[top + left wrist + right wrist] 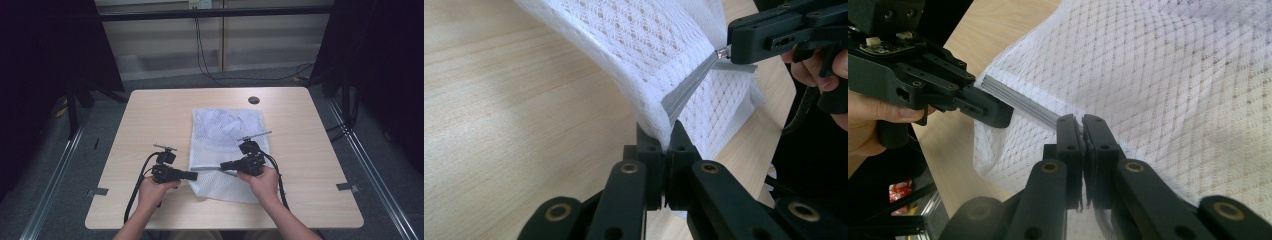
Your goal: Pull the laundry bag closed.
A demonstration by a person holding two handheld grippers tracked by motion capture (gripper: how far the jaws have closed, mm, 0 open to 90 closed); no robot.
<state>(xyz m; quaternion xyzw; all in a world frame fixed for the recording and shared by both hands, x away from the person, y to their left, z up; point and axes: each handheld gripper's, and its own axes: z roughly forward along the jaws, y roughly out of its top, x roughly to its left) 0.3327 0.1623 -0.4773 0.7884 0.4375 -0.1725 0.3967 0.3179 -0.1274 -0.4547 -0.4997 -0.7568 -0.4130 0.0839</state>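
Observation:
A white mesh bag point(225, 135) lies flat on the wooden table point(150, 120), with its near edge lifted a little. A grey zipper point(689, 87) runs along that edge between the two grippers. My left gripper point(192, 175) is shut on the bag's left end point(651, 115), right where the zipper ends, jaws pressed together point(661, 137). My right gripper point(223, 165) faces it from the right and is shut on the zipper point(1018, 100), jaws tight point(1082, 122). In the left gripper view a small metal piece shows at the right gripper's tip point(728, 52). The left gripper point(993, 112) sits close ahead in the right gripper view.
A dark round cable hole point(254, 100) sits in the table near its far edge. Black curtains hang at both sides, and cables point(205, 55) run down the wall behind. The person's hands point(150, 190) rest near the table's front edge.

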